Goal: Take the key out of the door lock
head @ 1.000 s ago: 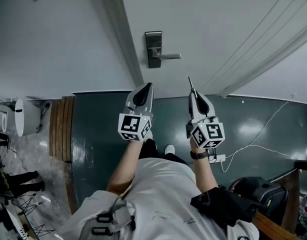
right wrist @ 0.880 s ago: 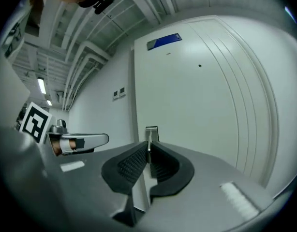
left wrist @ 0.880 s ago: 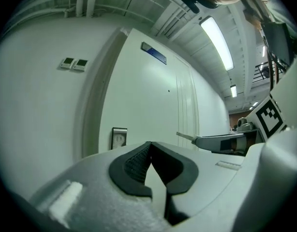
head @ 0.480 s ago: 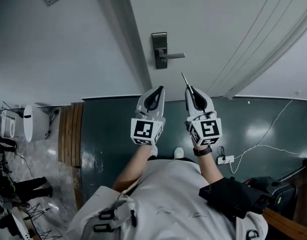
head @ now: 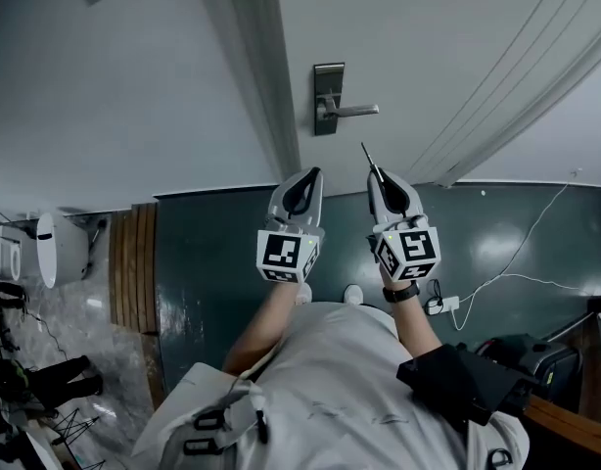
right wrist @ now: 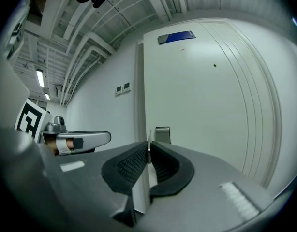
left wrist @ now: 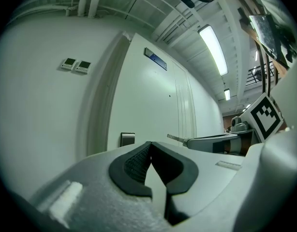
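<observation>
Two small wall panels (left wrist: 68, 63) sit far left on the wall. Right of them stands one door (head: 428, 57), with one lock plate (head: 329, 98) and one lever handle (head: 354, 112) pointing right. Two grippers are held side by side near the person. The left gripper (head: 302, 186) has its jaws pressed together on nothing. The right gripper (head: 381, 178) pinches the one key (head: 369, 159), whose thin blade pokes toward the door, clear of the lock plate.

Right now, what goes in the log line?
right gripper: shut on key | left gripper: shut, empty | key: out of door lock
</observation>
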Motion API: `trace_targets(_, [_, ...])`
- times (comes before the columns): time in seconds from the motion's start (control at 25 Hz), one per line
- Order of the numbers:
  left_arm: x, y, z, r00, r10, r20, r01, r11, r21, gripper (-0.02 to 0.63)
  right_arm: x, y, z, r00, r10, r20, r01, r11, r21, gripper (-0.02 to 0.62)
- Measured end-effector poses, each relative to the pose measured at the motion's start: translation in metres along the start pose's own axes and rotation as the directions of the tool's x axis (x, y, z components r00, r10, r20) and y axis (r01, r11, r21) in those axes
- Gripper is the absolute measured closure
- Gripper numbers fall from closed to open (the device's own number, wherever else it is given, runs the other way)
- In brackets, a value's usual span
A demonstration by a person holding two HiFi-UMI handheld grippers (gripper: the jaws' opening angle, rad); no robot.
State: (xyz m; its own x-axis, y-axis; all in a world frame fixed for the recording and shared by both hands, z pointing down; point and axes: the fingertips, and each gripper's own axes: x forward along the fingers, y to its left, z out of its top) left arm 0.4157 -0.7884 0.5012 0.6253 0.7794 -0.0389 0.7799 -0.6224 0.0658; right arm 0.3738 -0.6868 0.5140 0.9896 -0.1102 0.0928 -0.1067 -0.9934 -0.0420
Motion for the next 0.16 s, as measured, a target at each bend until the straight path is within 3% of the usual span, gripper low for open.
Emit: trace_targets(0.16, [0.001, 0.036, 0.008, 1.0, -0.006, 0.01, 0.006, 1.0, 0.001, 0.606, 0.027, 0.01, 0.002, 1.0, -0.022, -0.004, 0.022, 1.0, 0.006, 0.571])
